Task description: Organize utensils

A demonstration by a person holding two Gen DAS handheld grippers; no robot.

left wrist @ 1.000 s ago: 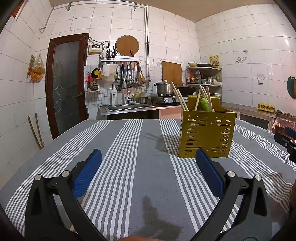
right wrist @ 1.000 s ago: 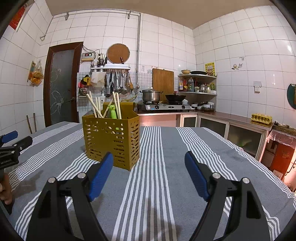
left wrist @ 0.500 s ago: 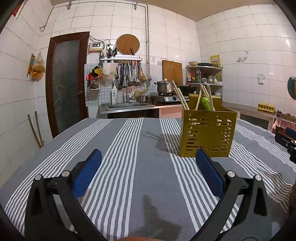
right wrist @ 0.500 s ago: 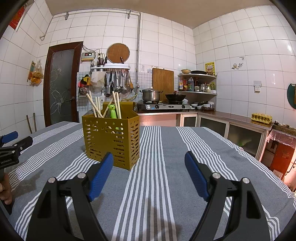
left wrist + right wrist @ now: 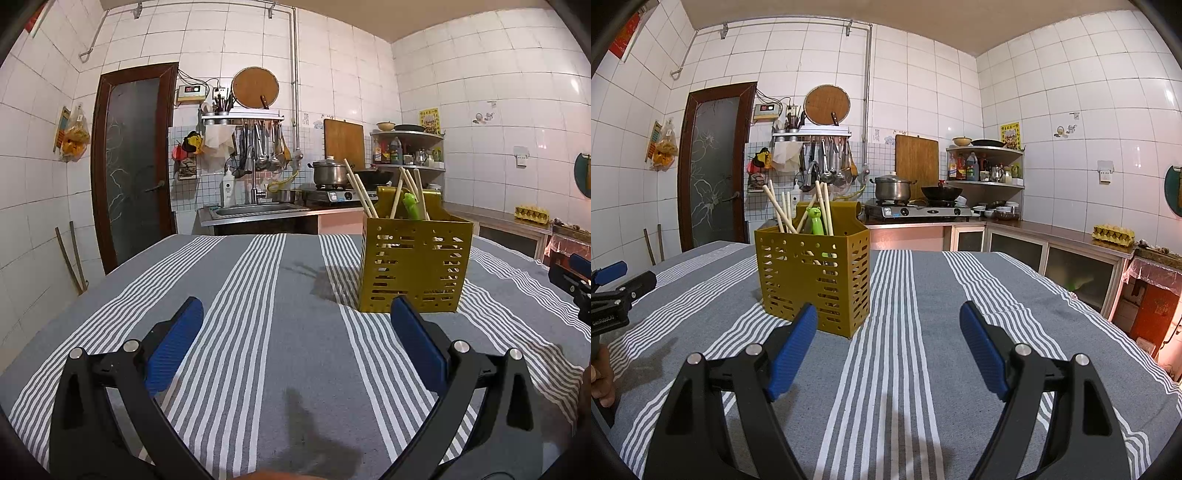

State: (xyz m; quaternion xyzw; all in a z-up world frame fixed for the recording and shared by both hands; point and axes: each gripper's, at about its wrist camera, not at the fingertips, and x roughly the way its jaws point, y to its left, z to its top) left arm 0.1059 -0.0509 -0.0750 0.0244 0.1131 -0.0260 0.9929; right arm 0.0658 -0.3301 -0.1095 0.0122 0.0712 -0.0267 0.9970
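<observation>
A mustard-yellow perforated utensil holder (image 5: 415, 266) stands on the striped tablecloth; it also shows in the right wrist view (image 5: 814, 275). Several wooden chopsticks (image 5: 360, 192) and a green frog-topped utensil (image 5: 410, 205) stand in it, seen too in the right wrist view (image 5: 817, 220). My left gripper (image 5: 295, 314) is open and empty, low over the cloth, short of the holder. My right gripper (image 5: 888, 317) is open and empty, to the right of the holder.
The grey-and-white striped tablecloth (image 5: 258, 295) covers the table. Behind it are a sink counter (image 5: 255, 212), a stove with a pot (image 5: 892, 189) and wok, and a door (image 5: 133, 158) at left. The other gripper shows at each view's edge (image 5: 617, 291).
</observation>
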